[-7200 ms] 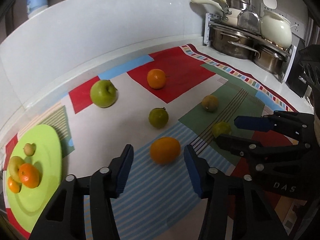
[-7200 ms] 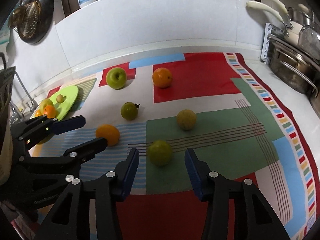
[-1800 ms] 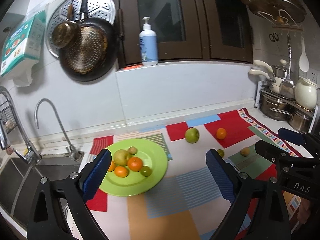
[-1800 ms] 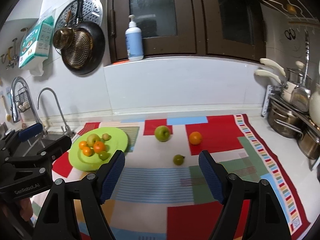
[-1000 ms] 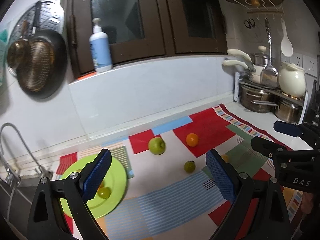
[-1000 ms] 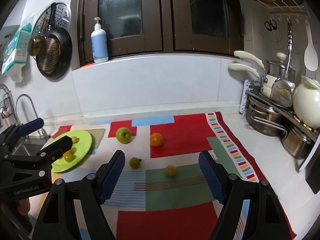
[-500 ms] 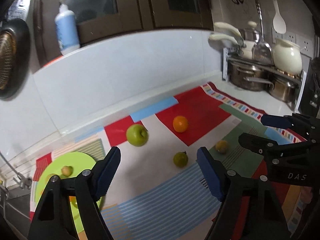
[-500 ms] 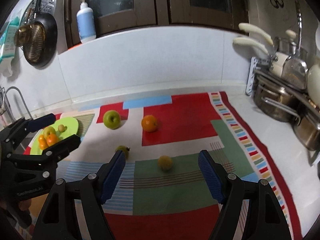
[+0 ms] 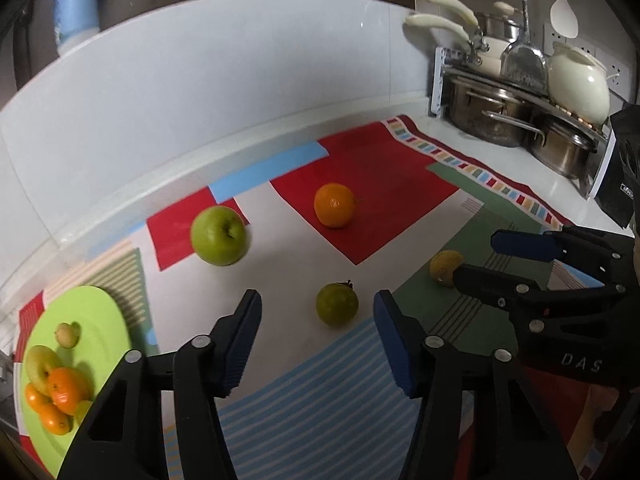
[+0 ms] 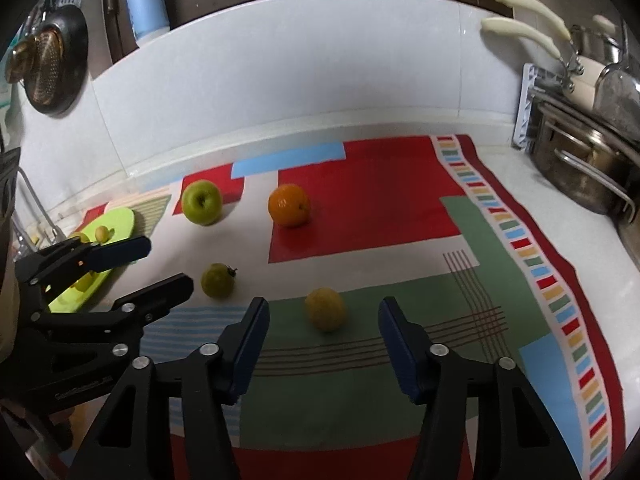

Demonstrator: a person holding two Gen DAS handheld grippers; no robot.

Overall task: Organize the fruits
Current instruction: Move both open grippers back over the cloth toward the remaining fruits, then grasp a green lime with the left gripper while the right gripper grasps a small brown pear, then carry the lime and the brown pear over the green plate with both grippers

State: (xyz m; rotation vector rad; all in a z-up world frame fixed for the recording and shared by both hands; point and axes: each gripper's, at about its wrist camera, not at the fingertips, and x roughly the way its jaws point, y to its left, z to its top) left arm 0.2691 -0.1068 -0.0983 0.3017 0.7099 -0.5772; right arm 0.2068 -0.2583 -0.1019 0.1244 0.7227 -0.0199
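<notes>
On the patchwork mat lie a green apple (image 9: 219, 235), an orange (image 9: 334, 205), a small dark green citrus (image 9: 337, 304) and a yellowish fruit (image 9: 443, 267). My left gripper (image 9: 318, 334) is open and empty, with the green citrus just ahead between its jaws. My right gripper (image 10: 322, 338) is open and empty, with the yellowish fruit (image 10: 325, 309) just ahead of it. The green plate (image 9: 100, 320) at the left holds several fruits. In the right wrist view I see the apple (image 10: 201, 202), the orange (image 10: 289, 205), the green citrus (image 10: 217, 280) and the plate (image 10: 120, 218).
Steel pots (image 9: 492, 116) and a white pot (image 9: 578, 84) stand on a rack at the back right. A white tiled wall (image 9: 200, 80) runs behind the mat. A blue soap bottle (image 10: 147, 4) stands on the ledge; a pan (image 10: 52, 68) hangs at left.
Both grippers have come down and forward toward the mat, from a high wide view to close over the green citrus and the yellowish fruit. The fruits have not moved.
</notes>
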